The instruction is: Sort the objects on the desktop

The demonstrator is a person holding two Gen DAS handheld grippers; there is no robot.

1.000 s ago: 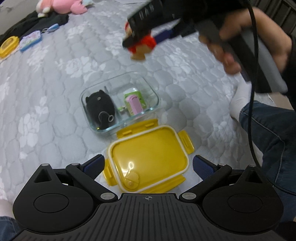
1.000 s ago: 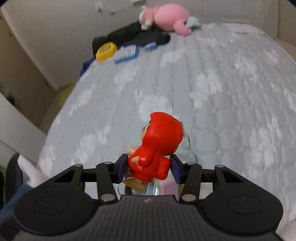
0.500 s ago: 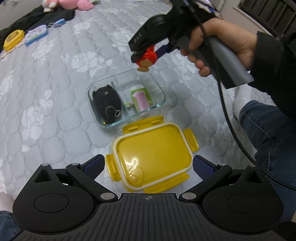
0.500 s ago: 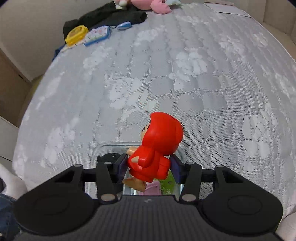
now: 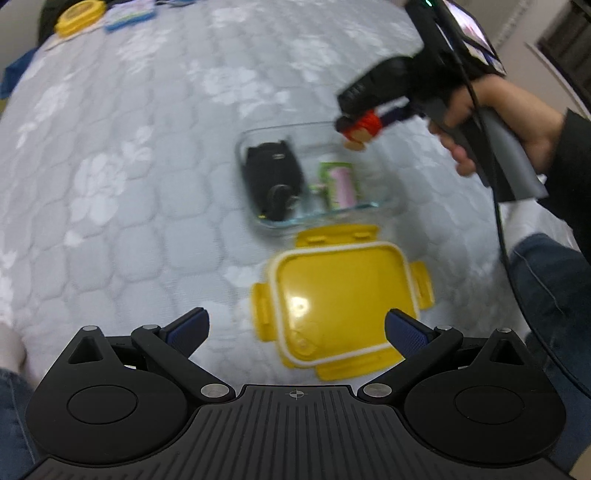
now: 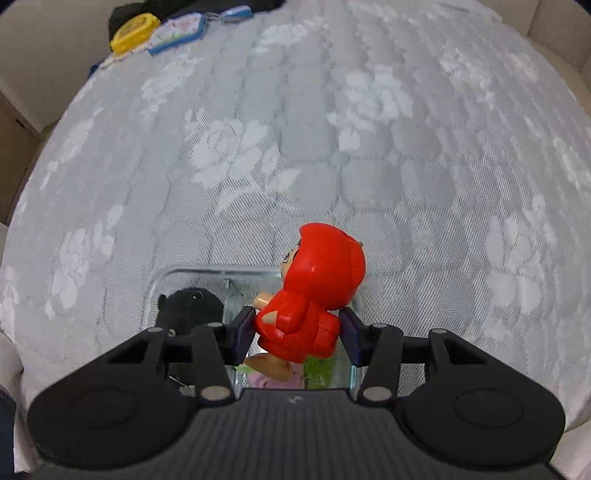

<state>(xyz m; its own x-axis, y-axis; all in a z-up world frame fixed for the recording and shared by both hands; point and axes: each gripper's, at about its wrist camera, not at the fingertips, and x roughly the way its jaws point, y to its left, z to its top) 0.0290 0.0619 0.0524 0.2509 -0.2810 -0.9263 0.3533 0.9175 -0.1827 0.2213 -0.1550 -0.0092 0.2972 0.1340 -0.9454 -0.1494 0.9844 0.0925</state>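
Over the far right corner of the glass container (image 6: 192,275) my right gripper (image 6: 297,332) hangs, its fingers (image 6: 243,328) clamped on the red-hooded figurine (image 6: 317,291), which I hold in the air by its body, hood pointing away from me. Seen from my left side, the figurine (image 5: 364,127) hovers just above the container's rim (image 5: 291,129), with my right hand (image 5: 495,110) wrapped round the grey handle.

Inside the container a black plush toy (image 5: 271,173) fills the left half and a pink-and-green item (image 5: 341,182) lies in the middle; only the right end shows bare glass.

Just beside the container's near edge the yellow lid (image 5: 341,293) lies flat on the quilted bed (image 5: 129,147). My left gripper (image 5: 295,330) is low over that lid, its fingers (image 5: 188,326) spread wide apart with nothing between them.

At the bed's far edge sit a small yellow case (image 6: 133,31), a blue-rimmed pouch (image 6: 177,31) and some dark cloth (image 6: 192,4), well apart from the container.
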